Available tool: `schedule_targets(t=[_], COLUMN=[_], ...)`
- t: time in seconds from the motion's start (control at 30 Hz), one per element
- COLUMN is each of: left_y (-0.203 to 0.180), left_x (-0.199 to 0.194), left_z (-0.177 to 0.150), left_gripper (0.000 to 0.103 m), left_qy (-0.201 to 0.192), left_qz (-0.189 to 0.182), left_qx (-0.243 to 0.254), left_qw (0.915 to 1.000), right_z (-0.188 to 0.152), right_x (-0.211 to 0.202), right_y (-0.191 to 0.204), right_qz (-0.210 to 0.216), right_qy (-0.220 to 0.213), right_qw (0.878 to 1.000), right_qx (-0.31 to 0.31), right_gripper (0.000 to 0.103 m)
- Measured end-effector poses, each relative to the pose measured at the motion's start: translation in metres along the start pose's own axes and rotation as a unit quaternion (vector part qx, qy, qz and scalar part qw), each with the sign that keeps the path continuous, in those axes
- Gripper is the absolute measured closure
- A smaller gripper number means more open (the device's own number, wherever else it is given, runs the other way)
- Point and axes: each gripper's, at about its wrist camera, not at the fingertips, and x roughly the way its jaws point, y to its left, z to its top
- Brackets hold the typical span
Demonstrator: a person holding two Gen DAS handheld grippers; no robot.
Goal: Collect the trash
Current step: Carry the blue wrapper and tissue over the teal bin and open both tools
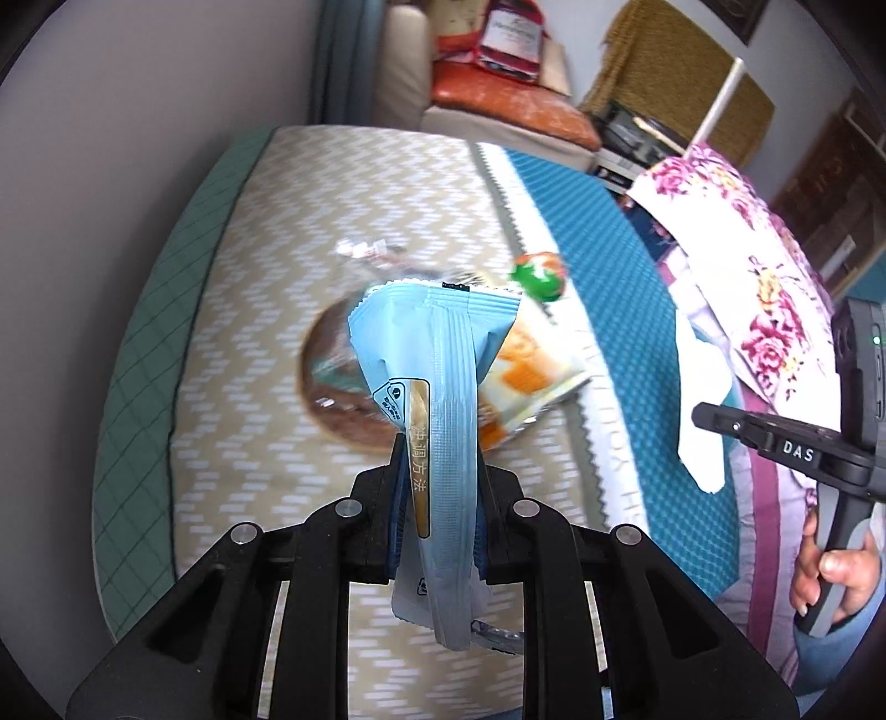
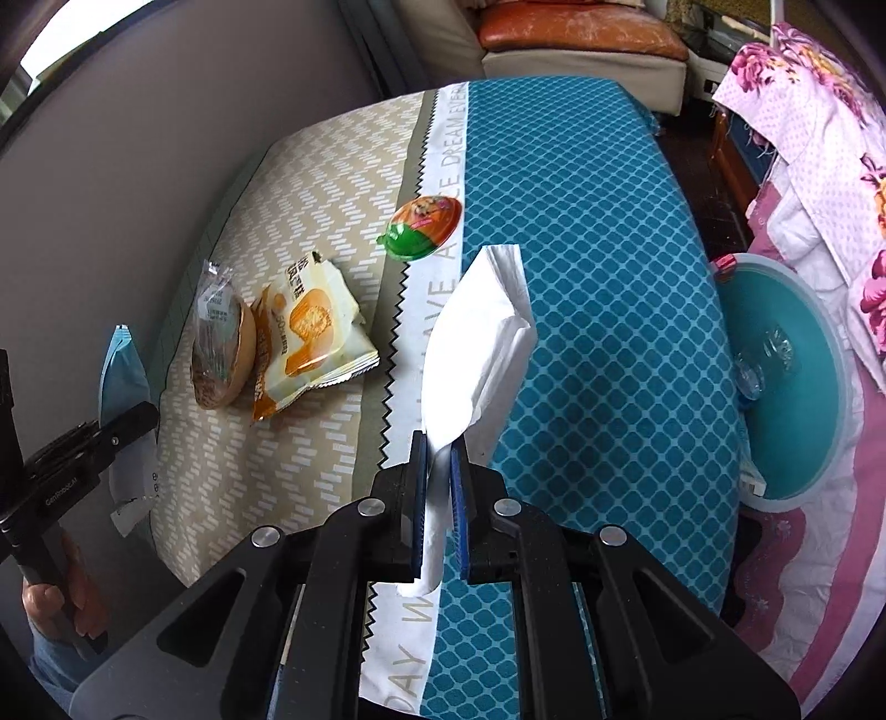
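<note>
My left gripper [image 1: 440, 459] is shut on a light blue wrapper [image 1: 437, 354], held up above the bed; the same blue wrapper [image 2: 119, 382] shows at the left edge of the right wrist view. My right gripper [image 2: 438, 443] is shut on a white tissue [image 2: 482, 332], which sticks up past the fingertips. On the beige zigzag bedcover [image 2: 266, 454] lie an orange-and-white snack packet [image 2: 310, 338], a clear wrapper with a brown pastry [image 2: 219, 349] and a small orange-green jelly cup [image 2: 423, 227].
A teal round lid [image 2: 786, 399] with a clear plastic piece on it rests on the pink floral bedding [image 2: 819, 581] at the right. A wall [image 2: 138, 166] runs along the left of the bed. A sofa with an orange cushion [image 2: 576, 27] stands beyond.
</note>
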Motion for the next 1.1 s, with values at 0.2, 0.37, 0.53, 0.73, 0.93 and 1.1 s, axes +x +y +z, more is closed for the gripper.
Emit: schedule_targets(t=[0.2, 0.37, 0.53, 0.73, 0.93, 1.1], left_y=[-0.07, -0.128, -0.182, -0.24, -0.285, -0.314], left_x=[0.02, 0.046, 0.065, 0.092, 0.114, 0.132], left_z=[0.02, 0.039, 0.051, 0.06, 0.063, 0.066], left_gripper=[0.083, 0.083, 0.083, 0.083, 0.083, 0.083], left_qy=[0.003, 0.015, 0.019, 0.034, 0.049, 0.06], left_qz=[-0.021, -0.045, -0.072, -0.095, -0.109, -0.115], left_qx=[0.075, 0.125, 0.157, 0.184, 0.206, 0.218], left_qw=[0.9969, 0.991, 0.9848, 0.9777, 0.9712, 0.9672], right_z=[0.014, 0.021, 0.021, 0.015, 0.005, 0.002], right_x=[-0.017, -0.028, -0.04, -0.056, -0.067, -0.066], right_y=[-0.042, -0.075, -0.114, -0.167, -0.214, -0.239], right_qz=[-0.005, -0.017, -0.042, -0.071, -0.084, -0.085], right_qy=[-0.032, -0.055, -0.071, -0.081, -0.084, -0.085], right_qw=[0.999, 0.997, 0.994, 0.988, 0.982, 0.979], right_qx=[0.036, 0.056, 0.077, 0.114, 0.149, 0.168], right_gripper=[0.095, 0.095, 0.095, 0.095, 0.095, 0.095])
